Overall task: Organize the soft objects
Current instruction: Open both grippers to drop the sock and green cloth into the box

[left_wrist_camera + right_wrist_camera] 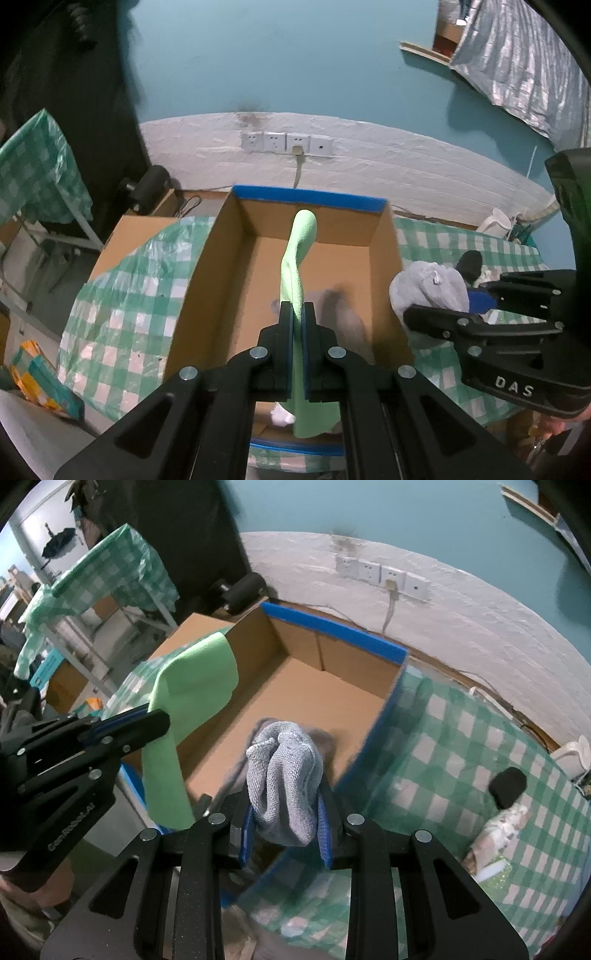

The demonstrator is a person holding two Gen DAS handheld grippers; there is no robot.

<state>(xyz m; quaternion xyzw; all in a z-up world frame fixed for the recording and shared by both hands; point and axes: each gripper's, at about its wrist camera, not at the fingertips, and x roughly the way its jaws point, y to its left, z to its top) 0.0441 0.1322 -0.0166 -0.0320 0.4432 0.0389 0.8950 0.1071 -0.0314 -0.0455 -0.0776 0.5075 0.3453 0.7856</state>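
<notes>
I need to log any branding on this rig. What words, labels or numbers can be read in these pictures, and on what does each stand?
"DAS": white letters on the black body of the right gripper, seen from the left wrist.
White lettering on the body of the left gripper, seen from the right wrist: too blurred to read.
Nothing legible on the cardboard box, the green sock or the grey sock.

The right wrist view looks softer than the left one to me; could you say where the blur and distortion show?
Right wrist view: cardboard box edges and checked cloth smeared, grey sock sharp. Left wrist view: crisper, green sock clear, wall lines bowed by fisheye.
</notes>
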